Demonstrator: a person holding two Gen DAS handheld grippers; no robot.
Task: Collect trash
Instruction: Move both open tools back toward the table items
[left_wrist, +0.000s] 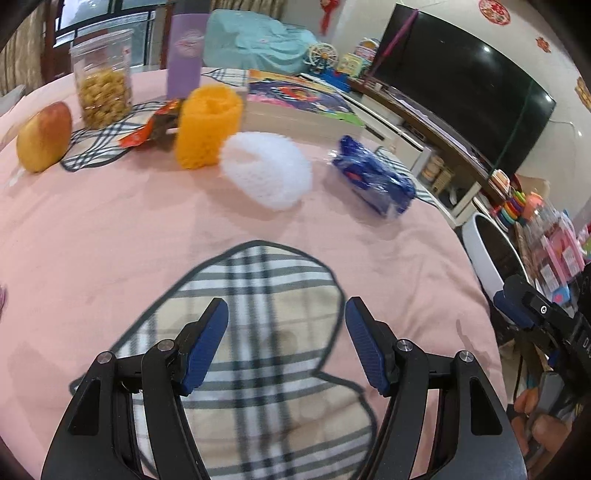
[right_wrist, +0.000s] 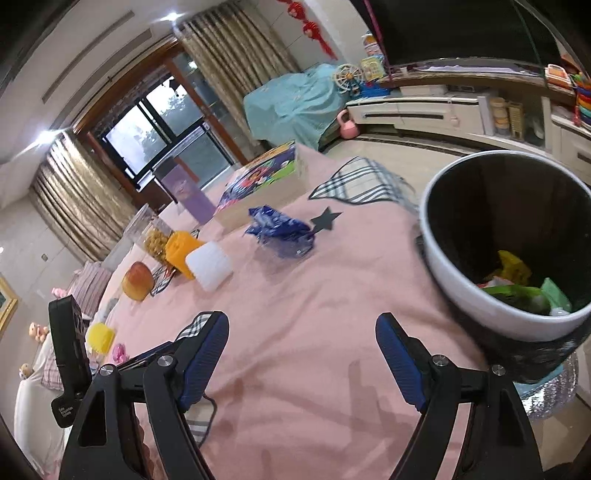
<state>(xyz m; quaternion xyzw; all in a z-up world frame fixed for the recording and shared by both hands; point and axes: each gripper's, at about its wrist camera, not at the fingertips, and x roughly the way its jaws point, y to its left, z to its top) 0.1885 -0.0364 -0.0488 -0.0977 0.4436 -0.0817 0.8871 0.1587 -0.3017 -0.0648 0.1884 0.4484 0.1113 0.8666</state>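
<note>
On the pink tabletop (left_wrist: 110, 236), far left to right: apple (left_wrist: 44, 137), orange foam net (left_wrist: 208, 125), white foam net (left_wrist: 267, 170), blue wrapper (left_wrist: 373, 181). Left claw (left_wrist: 287, 314) and right claw (right_wrist: 302, 332) both gape empty. Bin (right_wrist: 461, 288) stands right; crushable nets may slip or tip.

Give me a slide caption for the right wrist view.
Open right gripper above pink tablecloth, crumpled blue wrapper ahead, trash bin alongside.
</note>
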